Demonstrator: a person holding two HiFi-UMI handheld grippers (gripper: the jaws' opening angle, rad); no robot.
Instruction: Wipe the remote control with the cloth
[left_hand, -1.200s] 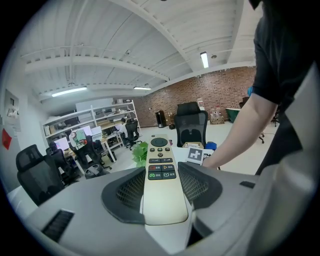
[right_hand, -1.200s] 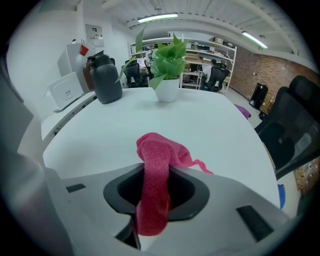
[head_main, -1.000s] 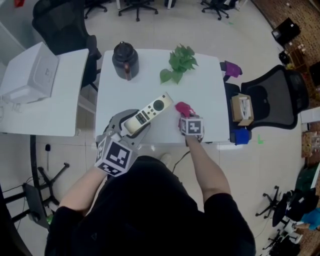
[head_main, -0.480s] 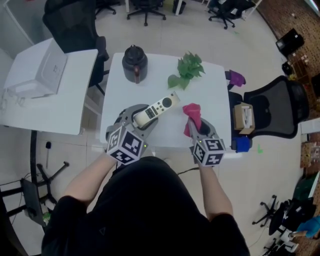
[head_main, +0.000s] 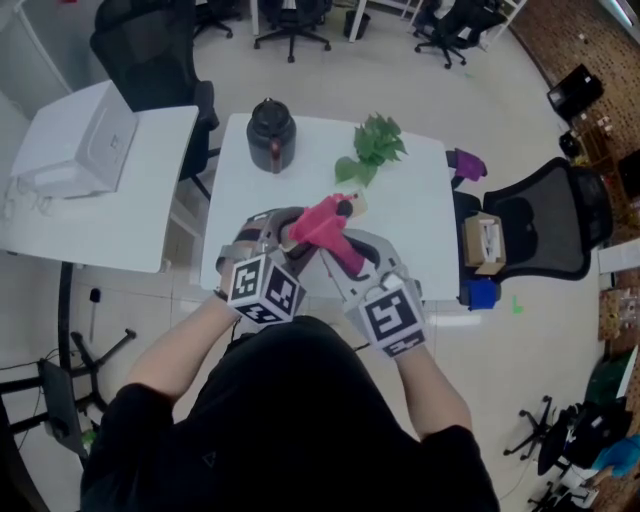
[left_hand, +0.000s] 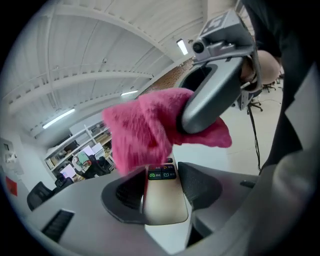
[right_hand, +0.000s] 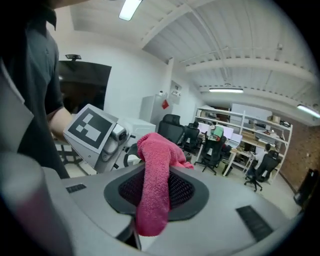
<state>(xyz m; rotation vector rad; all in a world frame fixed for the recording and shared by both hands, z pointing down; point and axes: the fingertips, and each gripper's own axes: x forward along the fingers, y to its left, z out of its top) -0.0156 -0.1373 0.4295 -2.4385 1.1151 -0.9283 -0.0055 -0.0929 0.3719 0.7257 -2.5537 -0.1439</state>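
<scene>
In the head view the remote control (left_hand: 161, 205) is mostly buried under the fuzzy pink cloth (head_main: 322, 222). Only a pale end peeks out, held above the white surface (head_main: 420, 222). The left gripper view shows what that one hides: the left tongs (left_hand: 162, 190) clenched on the remote's smooth beige body (small coloured buttons sit just below the cloth's edge). The right gripper view shows the right tongs (right_hand: 156, 191) grasping the cloth, a nubbly strip pinched between dark mesh pads.
</scene>
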